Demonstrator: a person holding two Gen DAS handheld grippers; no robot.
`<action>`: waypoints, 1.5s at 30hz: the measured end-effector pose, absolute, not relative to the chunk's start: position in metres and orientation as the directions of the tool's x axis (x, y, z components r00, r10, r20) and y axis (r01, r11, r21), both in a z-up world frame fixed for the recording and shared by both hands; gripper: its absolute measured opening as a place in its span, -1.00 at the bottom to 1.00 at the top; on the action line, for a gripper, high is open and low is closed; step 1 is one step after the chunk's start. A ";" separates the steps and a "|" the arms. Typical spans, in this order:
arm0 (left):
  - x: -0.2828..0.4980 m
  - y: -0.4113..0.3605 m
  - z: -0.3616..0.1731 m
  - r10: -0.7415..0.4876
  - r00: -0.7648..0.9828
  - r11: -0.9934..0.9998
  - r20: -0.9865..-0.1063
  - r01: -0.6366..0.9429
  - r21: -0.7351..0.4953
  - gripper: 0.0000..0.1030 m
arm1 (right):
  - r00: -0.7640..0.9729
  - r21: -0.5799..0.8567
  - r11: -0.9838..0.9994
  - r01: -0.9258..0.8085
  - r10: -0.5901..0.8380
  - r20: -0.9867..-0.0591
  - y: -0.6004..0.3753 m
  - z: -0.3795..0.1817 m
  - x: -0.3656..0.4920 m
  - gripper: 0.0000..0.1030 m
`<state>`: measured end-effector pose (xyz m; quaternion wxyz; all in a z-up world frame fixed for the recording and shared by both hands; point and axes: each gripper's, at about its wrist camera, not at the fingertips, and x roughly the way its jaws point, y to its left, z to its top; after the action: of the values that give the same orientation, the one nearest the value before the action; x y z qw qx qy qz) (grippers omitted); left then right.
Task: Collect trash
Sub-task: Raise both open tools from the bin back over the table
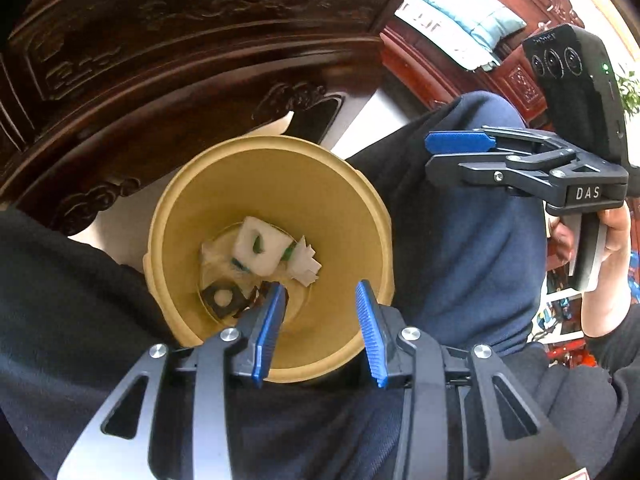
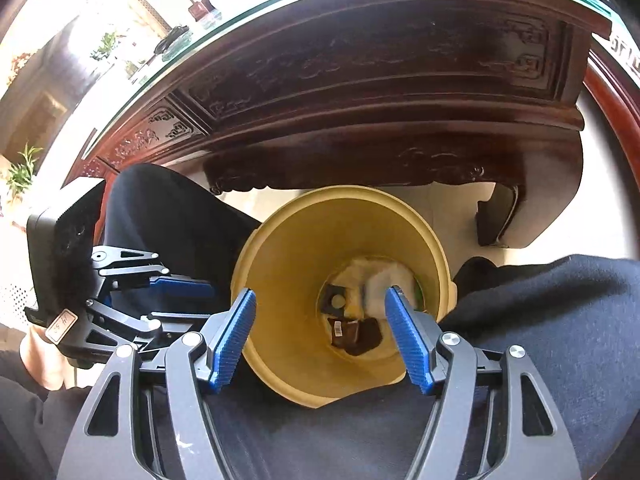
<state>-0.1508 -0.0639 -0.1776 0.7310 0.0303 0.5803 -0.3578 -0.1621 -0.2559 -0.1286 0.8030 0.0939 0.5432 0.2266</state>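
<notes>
A yellow plastic bin (image 1: 272, 148) (image 2: 360, 196) stands on the floor between a person's knees. At its bottom lie a white carton with green print (image 1: 260, 246), crumpled white paper (image 1: 306, 262), a dark square piece with a pale disc (image 1: 222, 300) (image 2: 335, 300) and a brown wrapper (image 2: 356, 336). My left gripper (image 1: 320, 292) hangs over the bin's mouth, open, with nothing between its blue pads. My right gripper (image 2: 322, 294) also points down into the bin, open and empty. From the left wrist it shows at the right (image 1: 444, 156), beside the bin.
A dark carved wooden table (image 2: 360, 80) with a glass top stands just behind the bin, one leg (image 2: 496, 216) to its right. Dark trouser legs (image 1: 472, 220) (image 2: 560, 320) flank the bin closely. Pale floor (image 2: 452, 196) shows under the table.
</notes>
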 end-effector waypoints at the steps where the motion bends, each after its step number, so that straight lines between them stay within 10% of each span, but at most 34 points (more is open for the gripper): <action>1: -0.149 -0.063 -0.176 -0.490 0.074 0.745 -0.869 0.554 -0.372 -0.27 | 0.310 0.401 0.877 -0.265 0.471 -0.826 -0.255 -0.127 -0.160 0.27; 27: 0.025 0.020 0.009 -0.461 0.565 0.871 -0.685 0.436 -0.226 0.23 | 0.468 0.406 0.808 -0.427 0.582 -0.665 -0.225 -0.004 -0.032 0.29; 45: 0.139 0.040 0.011 -0.352 0.631 0.925 -0.691 0.345 -0.157 0.68 | 0.483 0.414 0.796 -0.441 0.599 -0.638 -0.189 0.011 0.093 0.68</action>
<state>0.1388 0.0398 0.0109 0.9031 -0.0047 0.3835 -0.1931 0.0931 -0.1889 0.0113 0.8557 0.0970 0.4075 0.3039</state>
